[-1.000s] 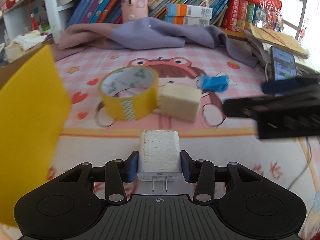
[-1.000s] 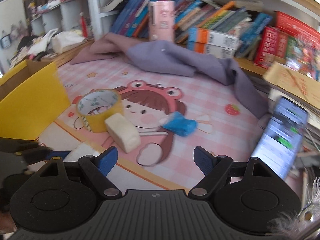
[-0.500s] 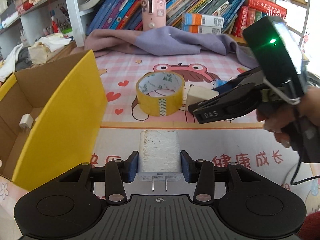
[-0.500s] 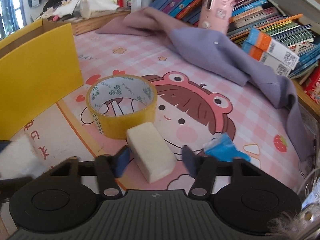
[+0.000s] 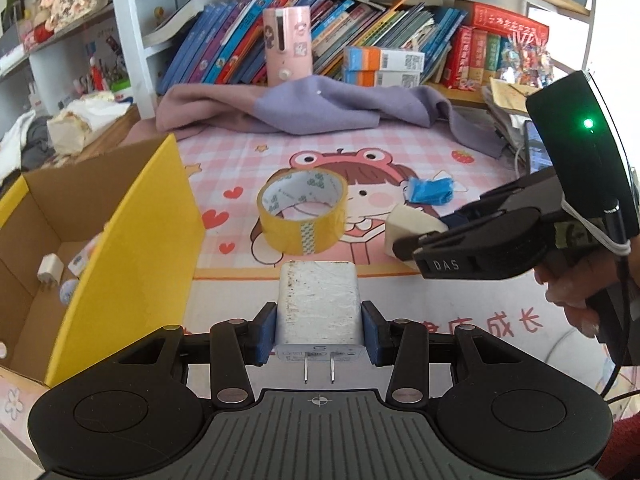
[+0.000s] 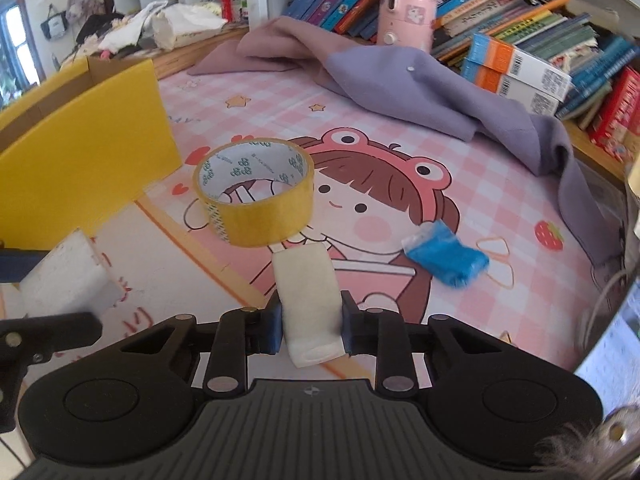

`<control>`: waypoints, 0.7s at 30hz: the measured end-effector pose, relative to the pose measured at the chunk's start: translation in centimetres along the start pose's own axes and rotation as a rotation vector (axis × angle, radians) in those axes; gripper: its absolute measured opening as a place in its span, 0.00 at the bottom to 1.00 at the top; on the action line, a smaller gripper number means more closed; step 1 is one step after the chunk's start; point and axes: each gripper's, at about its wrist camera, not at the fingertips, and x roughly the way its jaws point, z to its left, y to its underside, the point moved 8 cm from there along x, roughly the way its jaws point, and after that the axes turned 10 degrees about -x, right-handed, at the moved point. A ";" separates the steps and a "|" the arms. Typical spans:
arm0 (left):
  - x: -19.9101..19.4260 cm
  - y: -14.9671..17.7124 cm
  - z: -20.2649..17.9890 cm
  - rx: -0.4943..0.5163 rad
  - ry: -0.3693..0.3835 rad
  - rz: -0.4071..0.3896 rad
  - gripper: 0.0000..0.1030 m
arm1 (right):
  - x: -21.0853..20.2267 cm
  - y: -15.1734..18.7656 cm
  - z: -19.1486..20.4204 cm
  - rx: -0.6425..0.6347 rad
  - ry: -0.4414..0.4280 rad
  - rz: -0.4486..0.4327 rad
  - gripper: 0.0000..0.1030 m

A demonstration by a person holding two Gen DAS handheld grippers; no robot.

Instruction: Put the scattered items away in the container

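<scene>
While the left gripper (image 5: 319, 334) clamps the white charger (image 5: 318, 304) beside the yellow box (image 5: 132, 248), the right gripper (image 6: 310, 328) has just been closing and now pinches the cream block (image 6: 308, 300) squarely between its 2 pads. Next, likely, both loads go over the box wall. The tape roll (image 6: 256, 192) and blue wrapper (image 6: 448, 256) lie loose on the mat.

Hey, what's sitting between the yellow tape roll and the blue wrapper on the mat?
Only the cream block, held in the right gripper, pokes into the near edge of that stretch; otherwise bare printed mat, in the right wrist view.
</scene>
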 end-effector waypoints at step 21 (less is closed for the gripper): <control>-5.8 1.1 -1.8 0.046 0.103 -0.028 0.41 | -9.5 4.2 2.9 0.097 -0.024 -0.017 0.24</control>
